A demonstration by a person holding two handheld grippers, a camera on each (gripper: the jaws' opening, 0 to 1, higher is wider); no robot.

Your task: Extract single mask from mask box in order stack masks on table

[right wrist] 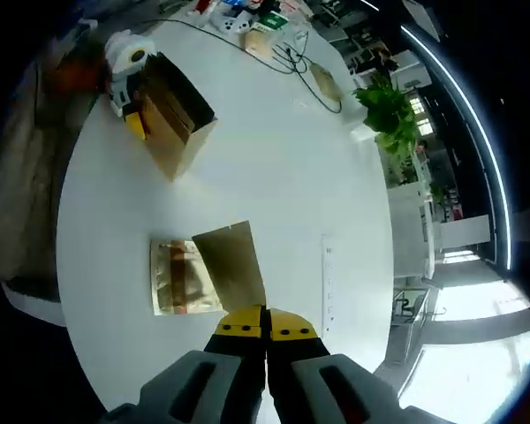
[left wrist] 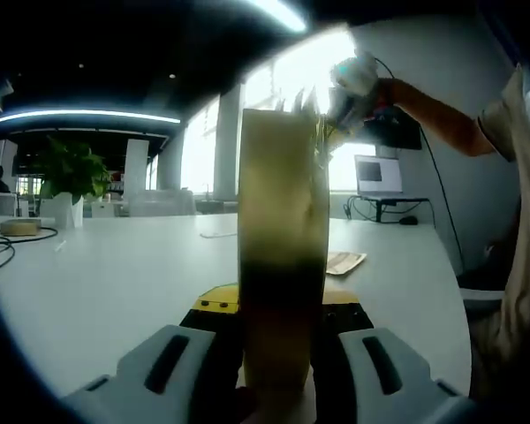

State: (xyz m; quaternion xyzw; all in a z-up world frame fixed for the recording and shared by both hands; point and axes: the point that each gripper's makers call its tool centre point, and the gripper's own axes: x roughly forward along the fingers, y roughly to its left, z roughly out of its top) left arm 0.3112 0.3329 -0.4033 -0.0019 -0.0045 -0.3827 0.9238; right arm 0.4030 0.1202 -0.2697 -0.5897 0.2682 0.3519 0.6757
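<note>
the mask (right wrist: 234, 263) hangs pinched in my right gripper (right wrist: 266, 329), its jaws closed on the packet's edge, just above 1 mask already lying on the table (right wrist: 274, 168). the mask box (left wrist: 281, 256) stands clamped between my left gripper (left wrist: 274, 353) jaws, well ahead of the right. judging by that, 1 is stacked, this is the 2nd, more remain.

mask box (right wrist: 172, 113) on table (right wrist: 291, 159), masks (right wrist: 187, 276) stacked nearer right gripper (right wrist: 266, 329)

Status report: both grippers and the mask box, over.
Left gripper shut on mask box, upright. Right gripper shut on mask above stack. Nothing obstructing.
</note>
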